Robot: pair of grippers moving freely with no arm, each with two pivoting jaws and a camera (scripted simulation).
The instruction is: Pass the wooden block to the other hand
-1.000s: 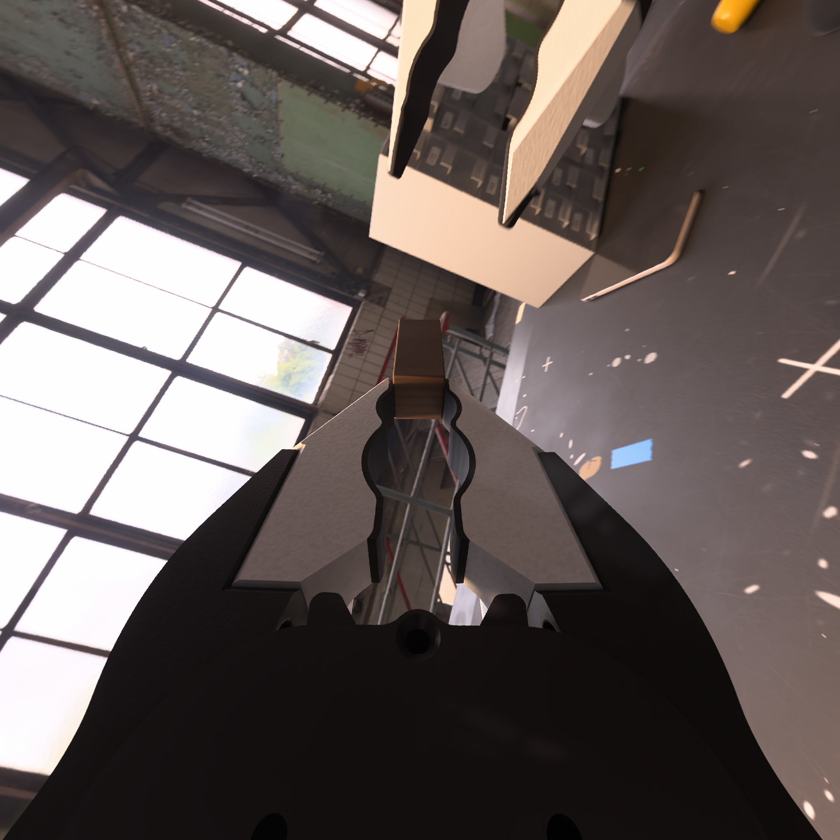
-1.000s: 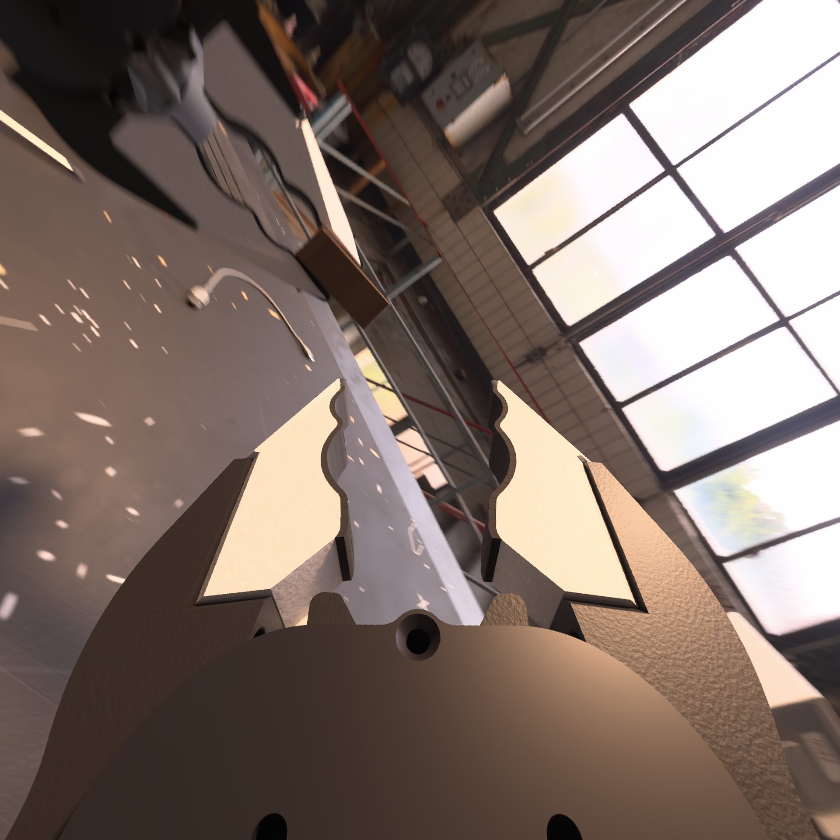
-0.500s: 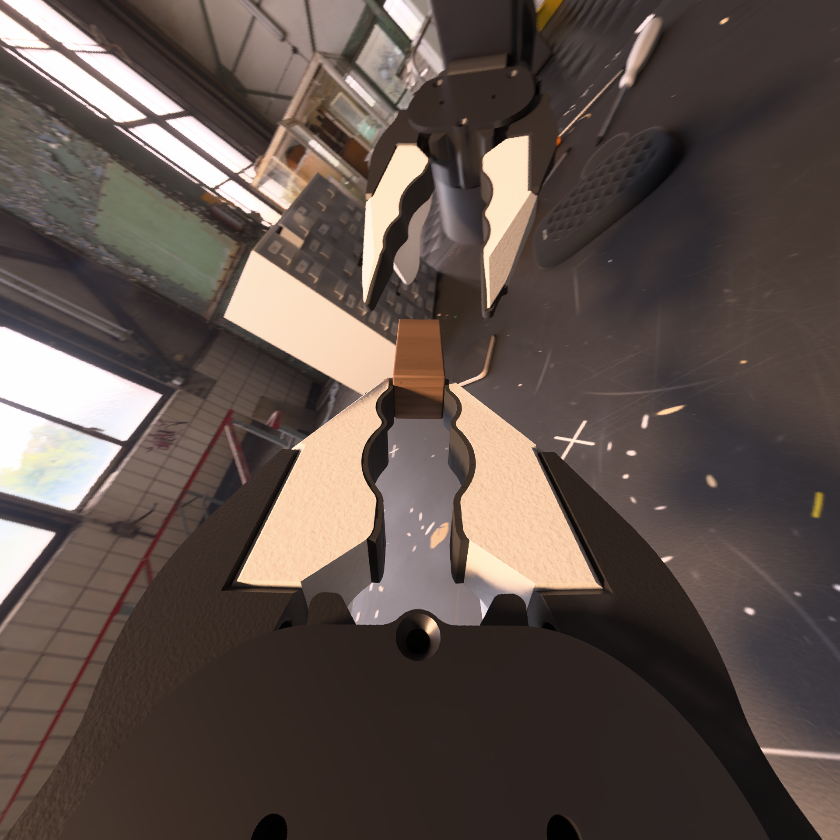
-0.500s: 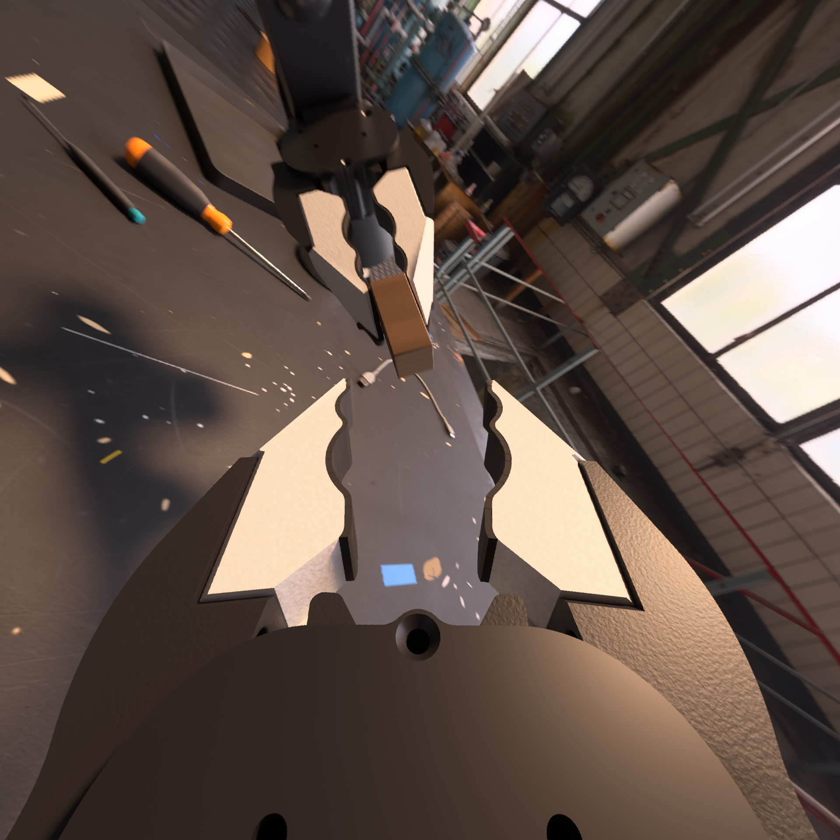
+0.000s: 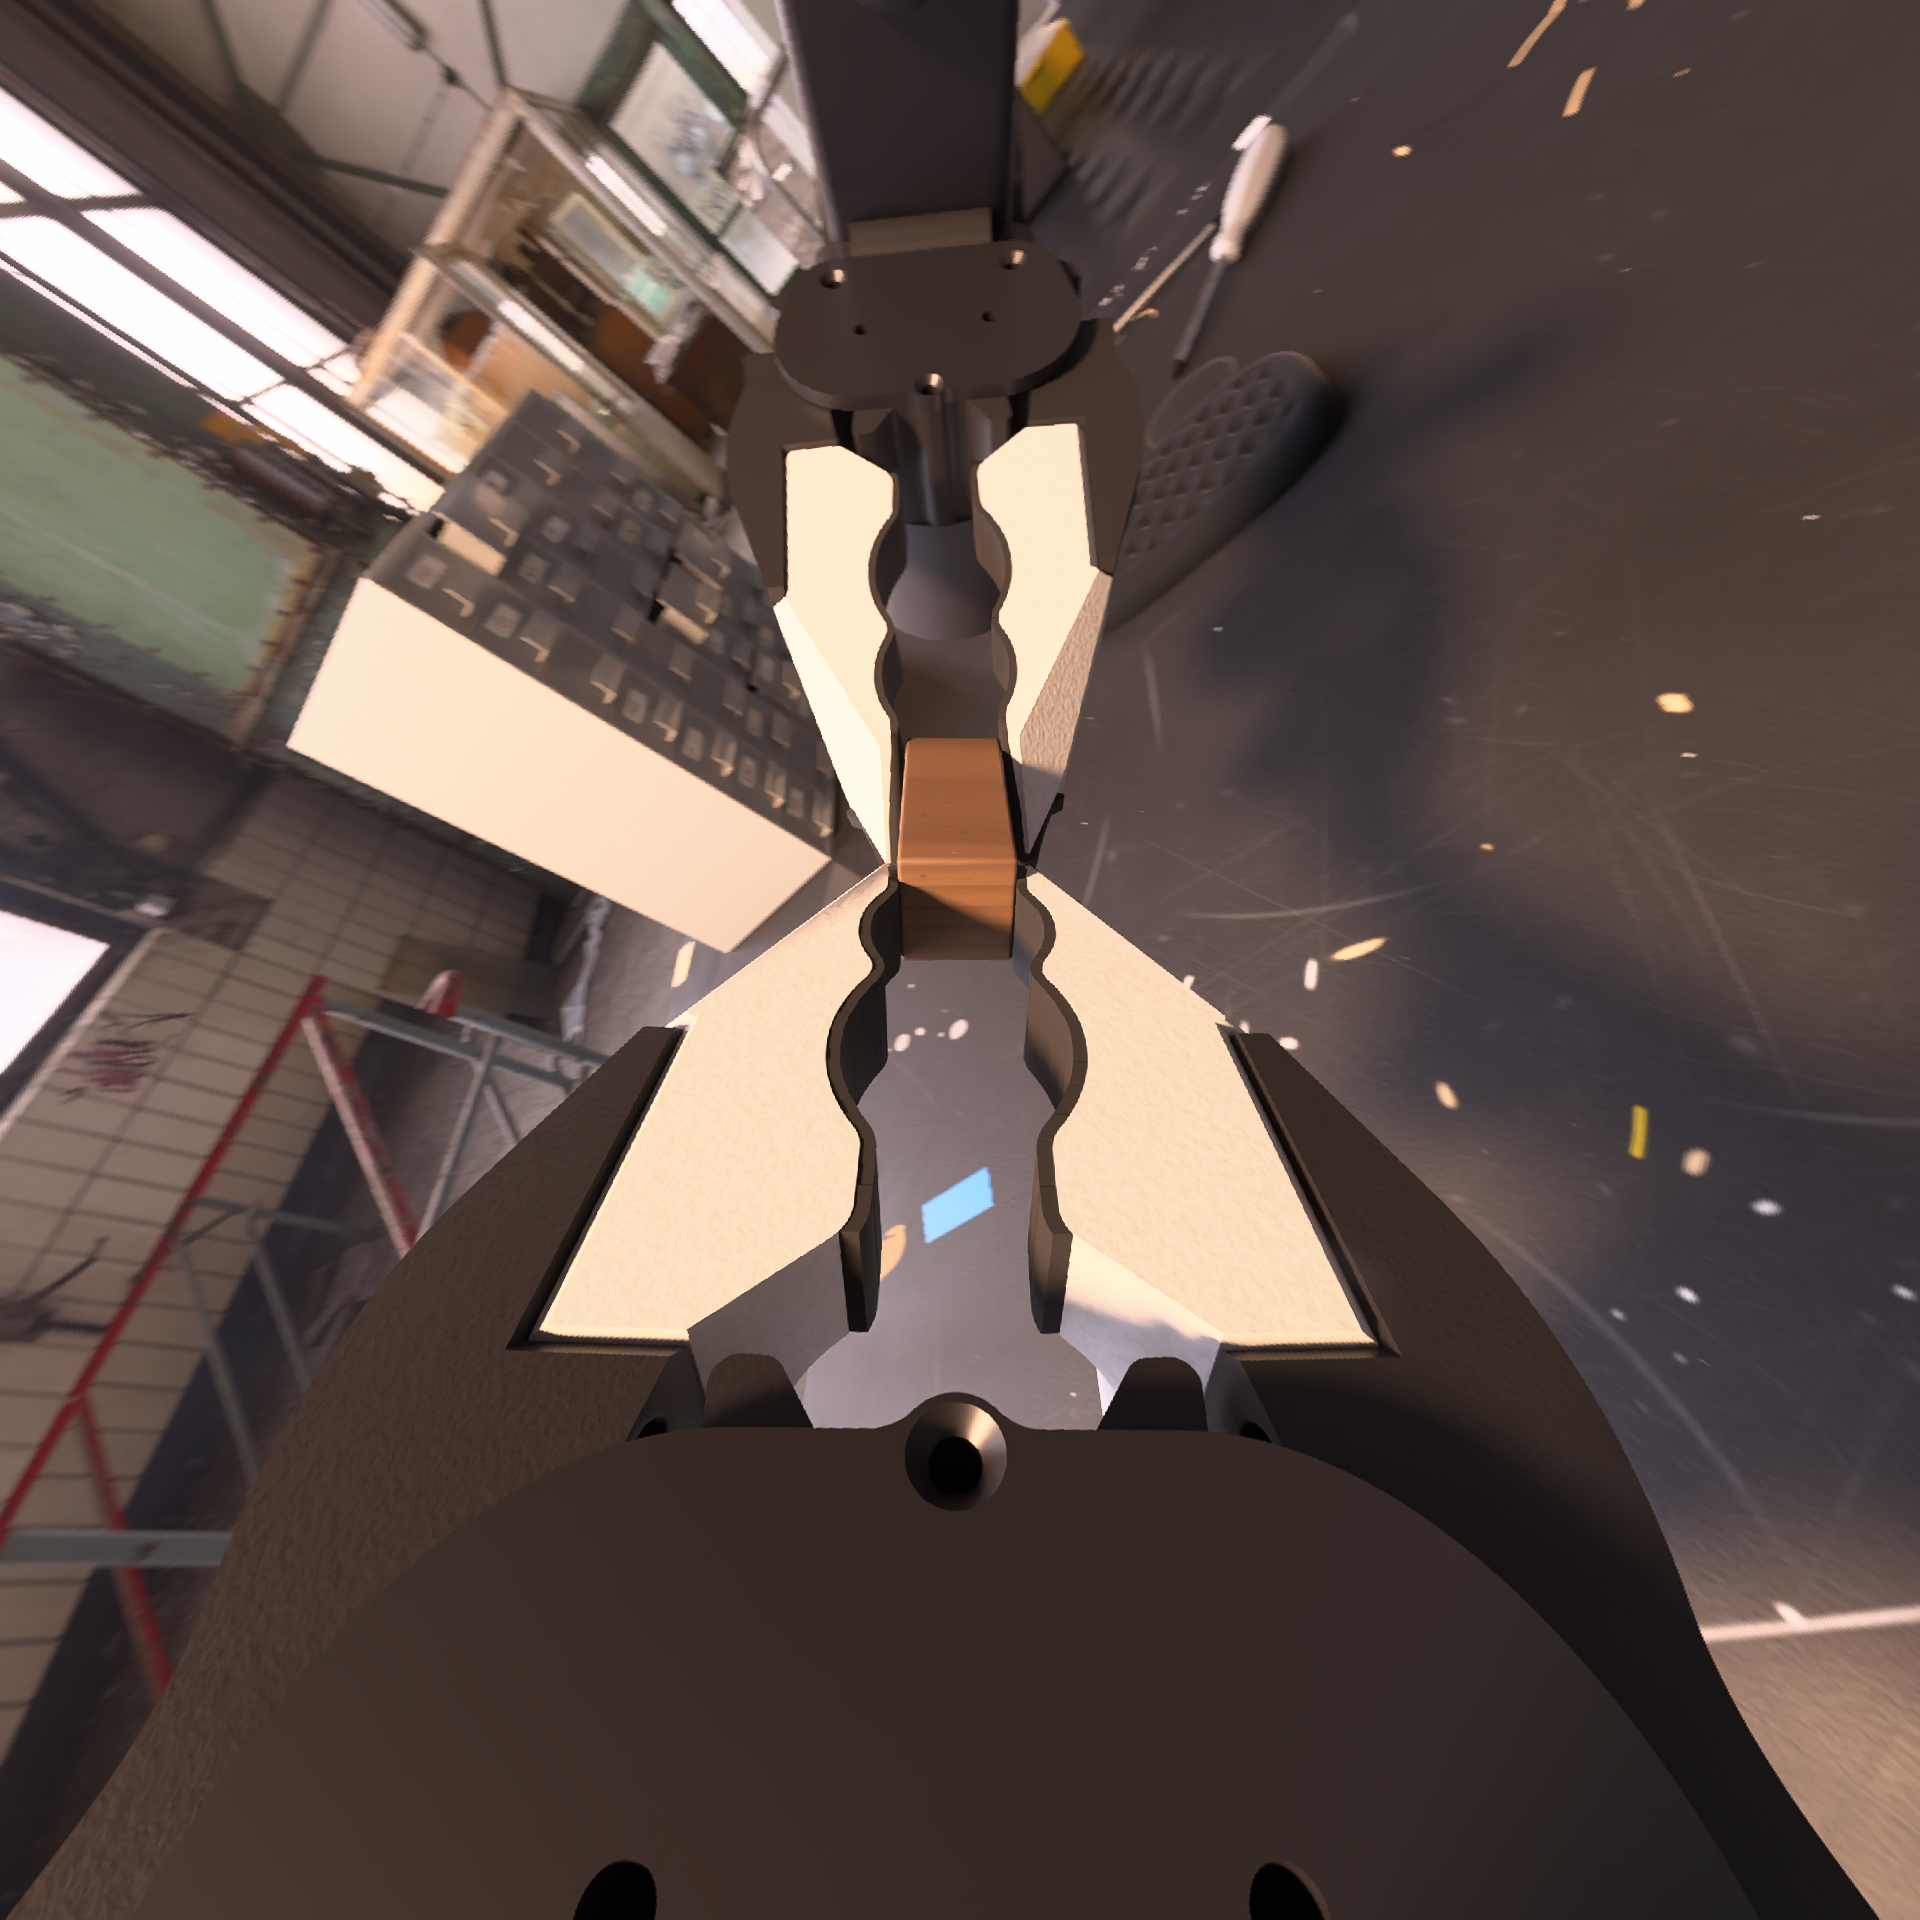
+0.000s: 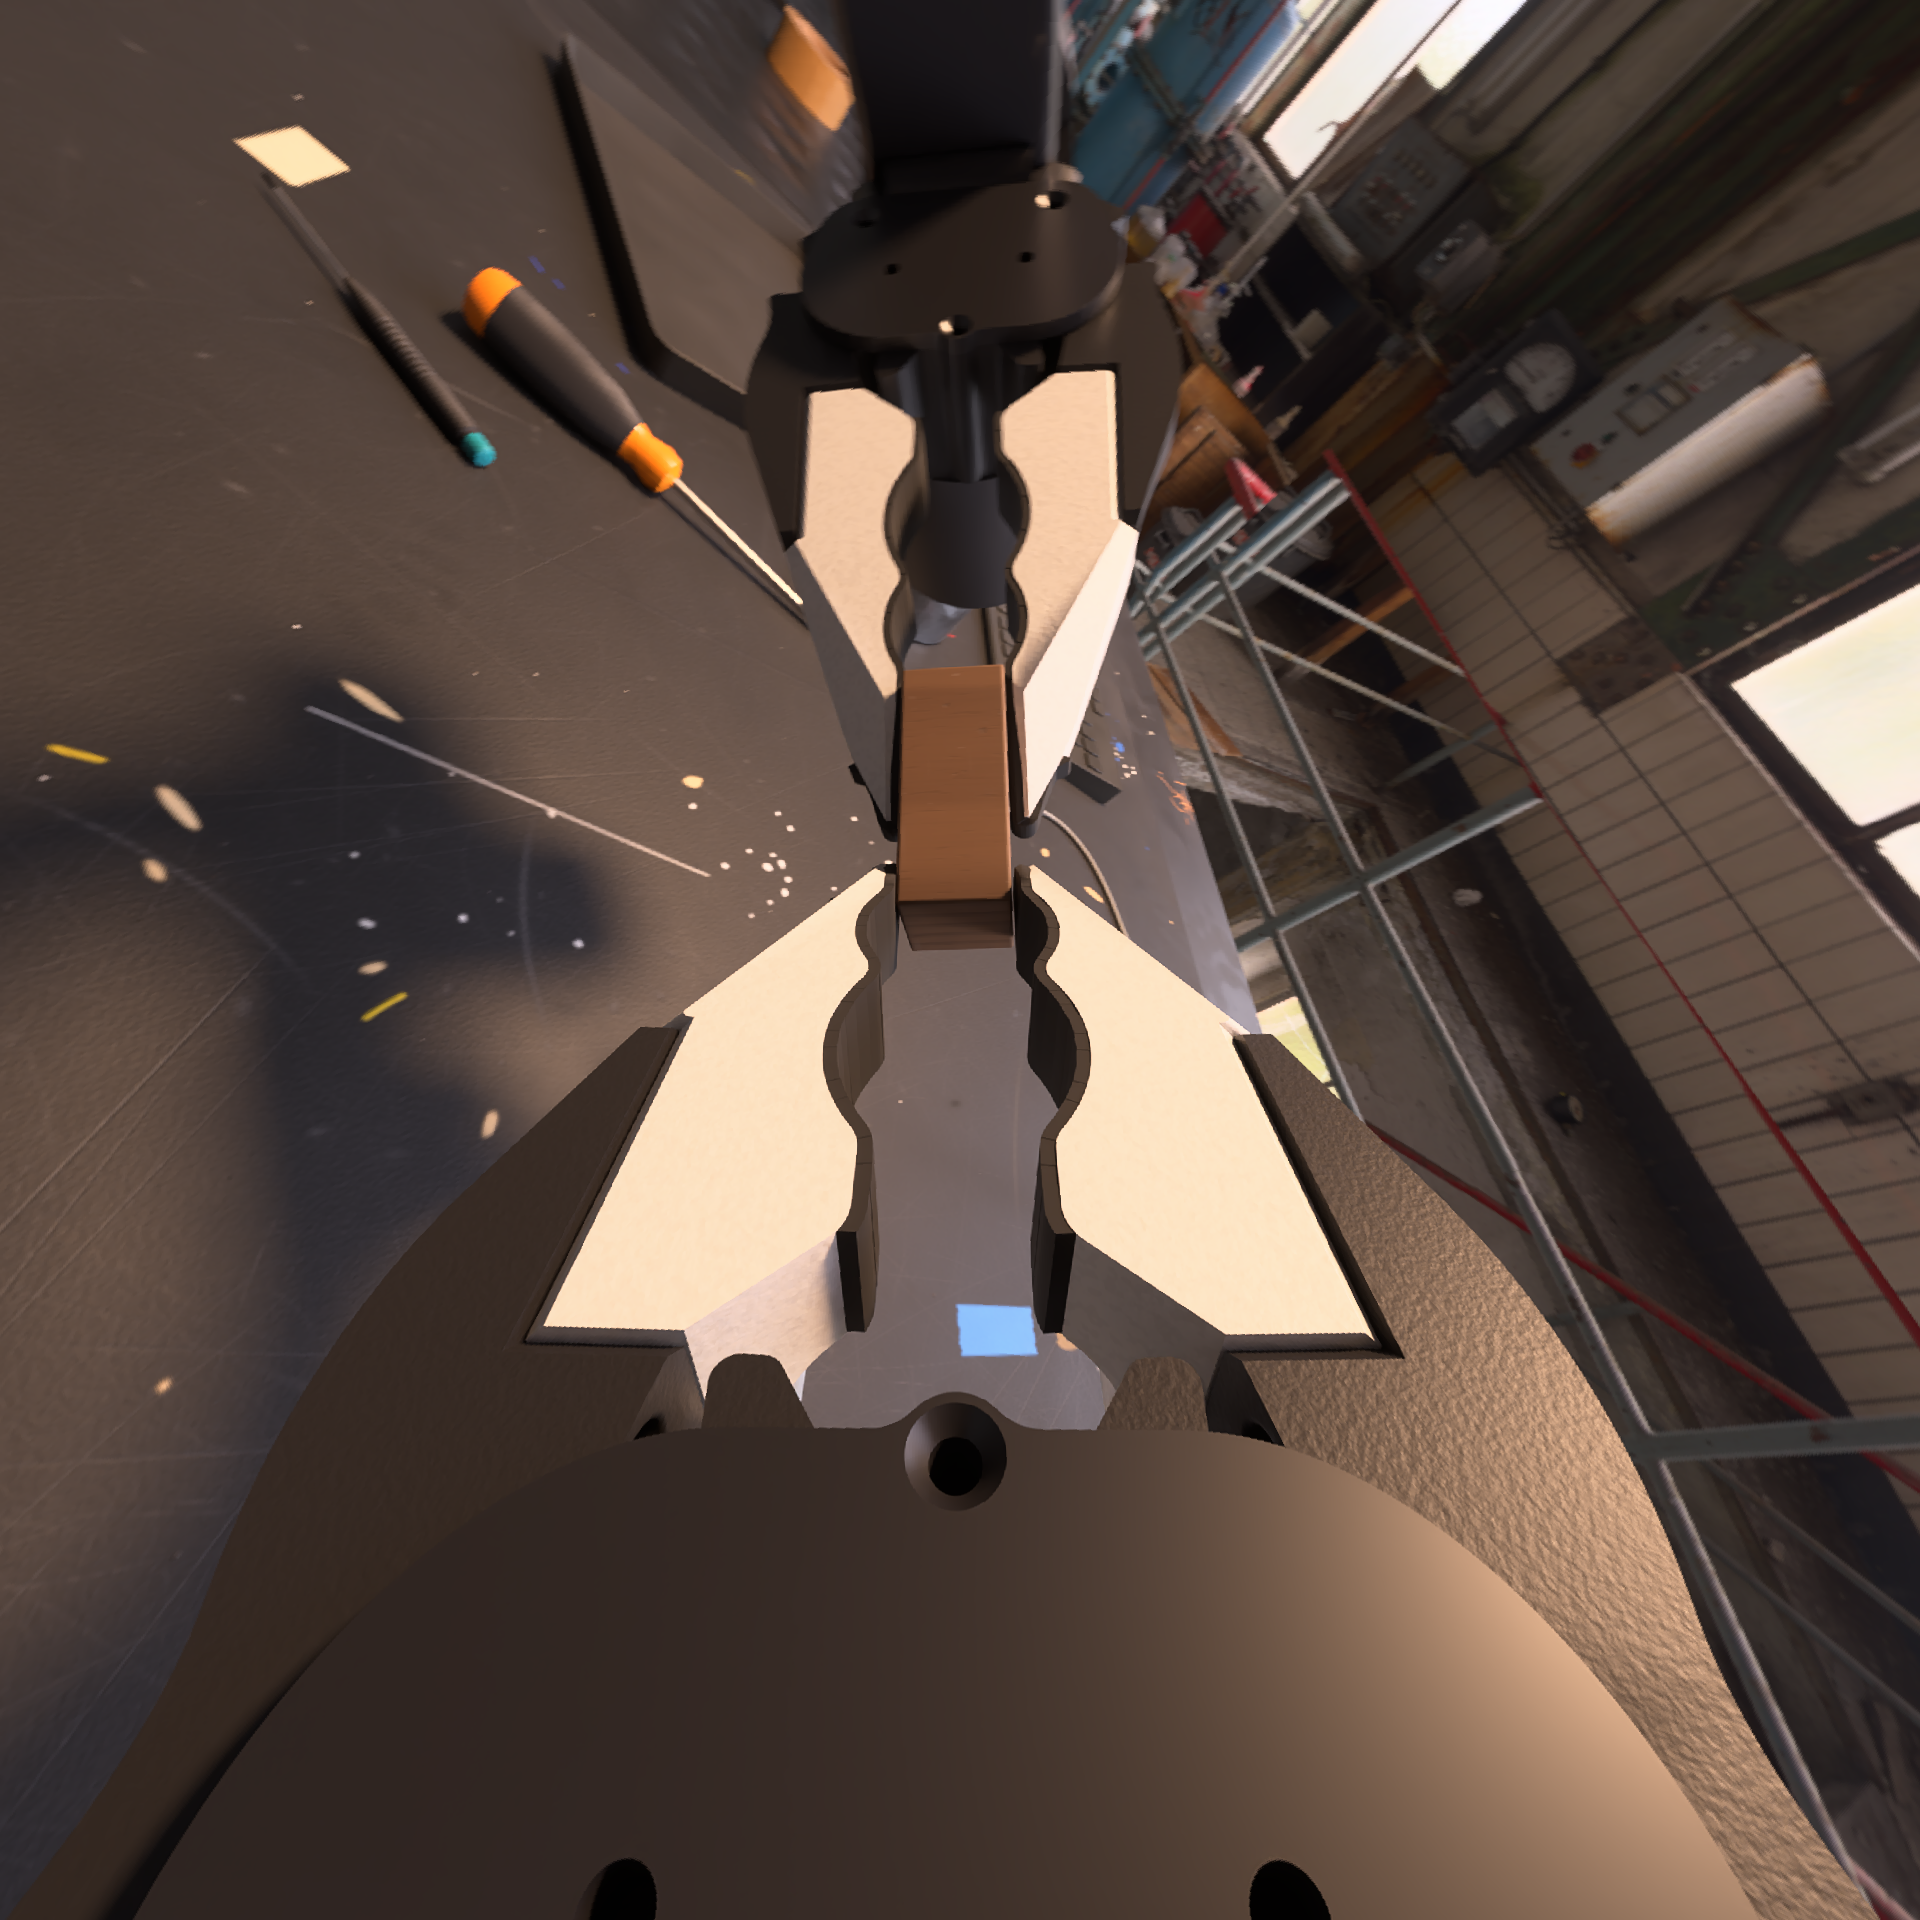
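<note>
The wooden block [image 5: 954, 831] is a small brown bar held in the air above the dark table [image 5: 1507, 935]. My left gripper [image 5: 956, 894] is shut on its near end at the fingertips. My right gripper [image 6: 954, 896] faces the left one head-on and is shut on the block's other end [image 6: 954, 790]. In the left wrist view the right gripper's fingertips [image 5: 1039, 769] flank the far end of the block. In the right wrist view the left gripper's fingers [image 6: 1070, 665] clamp the far end. Both grippers hold the block at once.
A white drawer cabinet [image 5: 540, 748] stands to the left. A white-handled screwdriver [image 5: 1242, 197] and a dark perforated oval pad [image 5: 1226, 468] lie behind the right gripper. An orange-and-black screwdriver [image 6: 566, 379], a thin teal-tipped tool [image 6: 405, 343] and a dark mat [image 6: 675, 208] lie behind the left gripper.
The two grippers swung to face each other and came together. The right gripper, open before, has moved onto the block's free end and closed on it. The left gripper kept its grip.
</note>
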